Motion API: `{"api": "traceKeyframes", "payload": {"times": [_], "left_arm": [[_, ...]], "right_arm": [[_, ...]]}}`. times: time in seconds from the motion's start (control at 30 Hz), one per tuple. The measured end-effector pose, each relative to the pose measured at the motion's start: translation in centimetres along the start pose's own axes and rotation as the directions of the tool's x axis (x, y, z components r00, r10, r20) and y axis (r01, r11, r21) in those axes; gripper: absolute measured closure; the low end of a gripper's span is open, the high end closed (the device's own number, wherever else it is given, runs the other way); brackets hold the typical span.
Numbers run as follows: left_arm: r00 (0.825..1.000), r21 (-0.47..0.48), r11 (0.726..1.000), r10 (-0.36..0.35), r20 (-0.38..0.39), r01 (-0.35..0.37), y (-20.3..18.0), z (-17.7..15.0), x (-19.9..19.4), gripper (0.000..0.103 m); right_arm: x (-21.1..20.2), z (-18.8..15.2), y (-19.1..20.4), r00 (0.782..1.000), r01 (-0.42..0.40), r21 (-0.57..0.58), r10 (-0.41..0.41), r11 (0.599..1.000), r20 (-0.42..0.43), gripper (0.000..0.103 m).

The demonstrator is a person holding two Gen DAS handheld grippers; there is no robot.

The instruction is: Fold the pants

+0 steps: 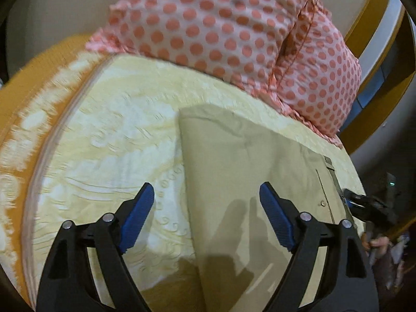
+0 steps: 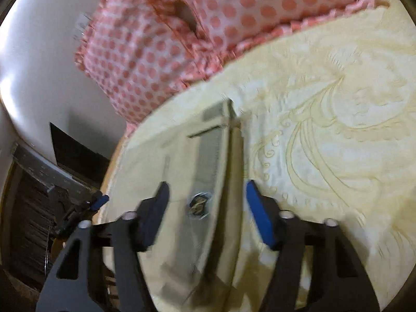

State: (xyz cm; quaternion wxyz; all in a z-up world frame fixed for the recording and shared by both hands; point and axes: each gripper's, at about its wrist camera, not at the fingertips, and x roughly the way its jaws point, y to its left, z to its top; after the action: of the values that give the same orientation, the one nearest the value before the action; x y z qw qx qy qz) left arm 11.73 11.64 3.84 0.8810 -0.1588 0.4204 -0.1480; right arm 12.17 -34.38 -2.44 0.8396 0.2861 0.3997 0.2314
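Beige pants lie flat on a cream patterned bedspread. In the left wrist view my left gripper is open, hovering over the pants' left edge, holding nothing. The other gripper shows at the pants' right edge by the waistband. In the right wrist view my right gripper is open over the waistband end of the pants, with the metal button between its fingers. The other gripper shows at the bed's left edge.
A pink polka-dot pillow lies at the head of the bed, also in the right wrist view. An orange border runs along the bed's left side. A white wall and dark furniture lie beyond the bed edge.
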Motion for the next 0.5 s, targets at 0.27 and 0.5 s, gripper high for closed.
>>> {"api": "traceKeyframes", "payload": {"times": [0.27,0.5], "left_arm": [[0.994,0.036,0.998,-0.046,-0.101,0.05,-1.0,1.3,3.6,0.021],[0.992,0.093,0.994,-0.054,-0.117,0.065,-2.3,2.3,3.5,0.097]], "right_arm": [[2.0,1.4,0.6,0.998,-0.045,-0.057,0.042,0.997,-0.043,0.057],[1.4,2.1,0.5,0.984,-0.168,-0.002,0.168,0.986,-0.053,0.092]]}}
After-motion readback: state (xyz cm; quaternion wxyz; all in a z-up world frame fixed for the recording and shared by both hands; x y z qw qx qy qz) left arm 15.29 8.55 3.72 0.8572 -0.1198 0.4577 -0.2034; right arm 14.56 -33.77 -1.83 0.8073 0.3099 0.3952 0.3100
